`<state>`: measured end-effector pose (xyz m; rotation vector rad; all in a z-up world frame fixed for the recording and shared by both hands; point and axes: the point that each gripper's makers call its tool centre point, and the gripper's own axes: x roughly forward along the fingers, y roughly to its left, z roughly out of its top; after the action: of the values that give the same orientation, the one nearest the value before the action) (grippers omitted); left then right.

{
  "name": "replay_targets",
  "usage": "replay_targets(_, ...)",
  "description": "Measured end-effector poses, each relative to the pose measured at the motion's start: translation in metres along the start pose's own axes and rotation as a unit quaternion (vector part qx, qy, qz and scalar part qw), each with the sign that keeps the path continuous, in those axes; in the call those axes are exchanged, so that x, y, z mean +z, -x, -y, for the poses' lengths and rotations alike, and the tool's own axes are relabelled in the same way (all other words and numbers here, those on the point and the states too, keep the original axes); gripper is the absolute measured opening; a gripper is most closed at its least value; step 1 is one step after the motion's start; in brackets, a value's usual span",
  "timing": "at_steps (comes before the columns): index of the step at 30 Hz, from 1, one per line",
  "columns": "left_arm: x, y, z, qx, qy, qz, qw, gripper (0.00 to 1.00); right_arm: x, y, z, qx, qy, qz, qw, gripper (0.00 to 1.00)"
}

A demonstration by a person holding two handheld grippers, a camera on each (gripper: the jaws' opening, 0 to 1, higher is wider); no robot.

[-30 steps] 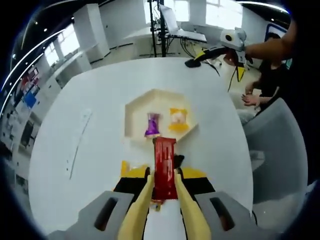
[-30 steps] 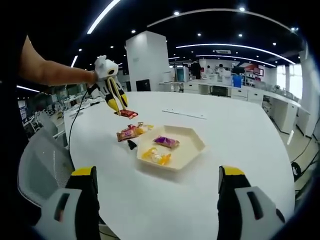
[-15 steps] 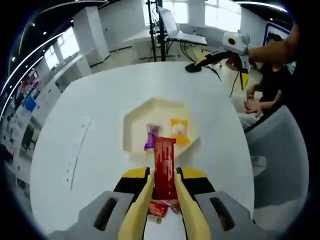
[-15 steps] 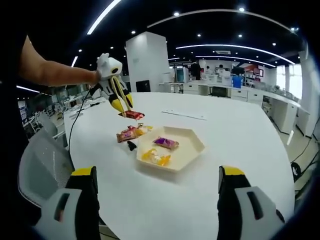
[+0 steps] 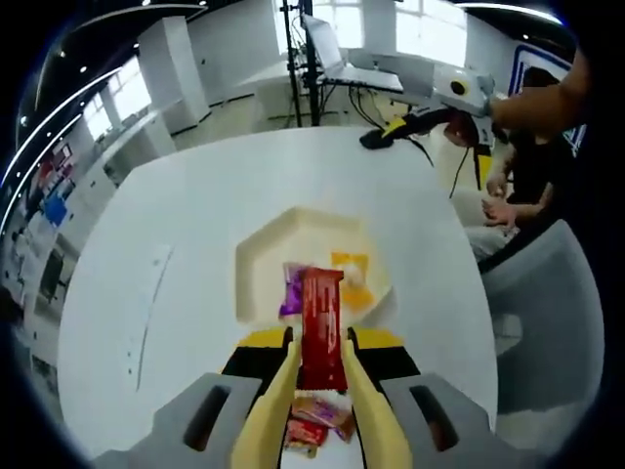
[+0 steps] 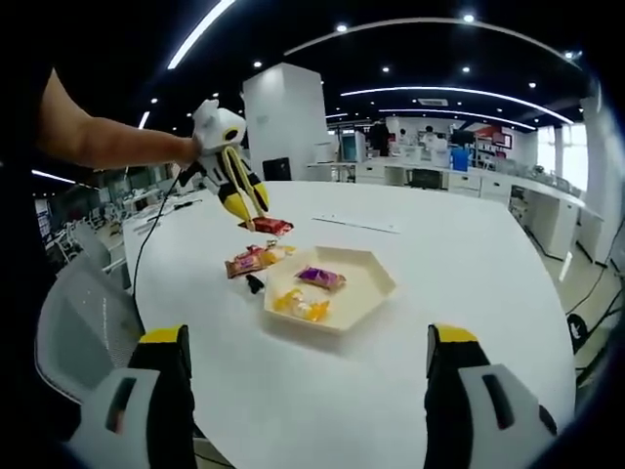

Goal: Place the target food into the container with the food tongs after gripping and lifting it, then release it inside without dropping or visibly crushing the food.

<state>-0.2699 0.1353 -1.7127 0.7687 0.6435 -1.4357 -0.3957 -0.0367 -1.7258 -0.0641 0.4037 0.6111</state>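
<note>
A red snack bar (image 5: pixel 320 319) is clamped between the yellow tong fingers of my left gripper (image 5: pixel 320 342), held in the air over the near edge of the cream hexagonal tray (image 5: pixel 256 256). Inside the tray lie a purple packet (image 5: pixel 293 290) and a yellow packet (image 5: pixel 354 277). From the right gripper view, the left gripper (image 6: pixel 258 217) hangs above the table with the red bar (image 6: pixel 270 227) just left of the tray (image 6: pixel 366 289). My right gripper (image 6: pixel 305 391) stands open, its jaws wide apart with nothing between them, well short of the tray.
Loose snack packets (image 6: pixel 249 260) and a small black object (image 6: pixel 255 283) lie on the round white table (image 6: pixel 469 254) beside the tray. A grey chair (image 6: pixel 73 332) stands at the table's left edge. A person's arm (image 6: pixel 107 145) holds the left gripper.
The left gripper has carried the red bar higher and closer over the tray; loose packets now show beneath its jaws. The right gripper has stayed put.
</note>
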Motion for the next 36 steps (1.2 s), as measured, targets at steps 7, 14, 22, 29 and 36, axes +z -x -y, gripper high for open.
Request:
replay_targets(7,0.011,-0.012,-0.004,-0.001,0.001,0.002,1.0000,0.18,-0.003,0.004,0.003,-0.003,-0.001,-0.002,1.0000,0.99)
replay_targets(14,0.020,-0.023,-0.006,0.001,0.002,0.006,1.0000,0.18,-0.005,0.008,0.005,-0.007,-0.003,-0.002,1.0000,0.99)
replay_targets(22,0.030,-0.035,-0.013,0.009,0.002,0.012,0.9999,0.19,-0.005,0.010,0.005,-0.009,-0.005,0.001,0.9999,0.99)
replay_targets(29,0.030,-0.048,-0.020,0.016,0.001,0.010,0.9998,0.19,-0.006,0.012,0.007,-0.013,-0.008,0.004,0.9999,0.99)
replay_targets(36,0.033,-0.061,-0.020,0.014,0.000,0.010,0.9998,0.19,-0.009,0.013,0.007,-0.013,-0.011,0.000,0.9999,0.99)
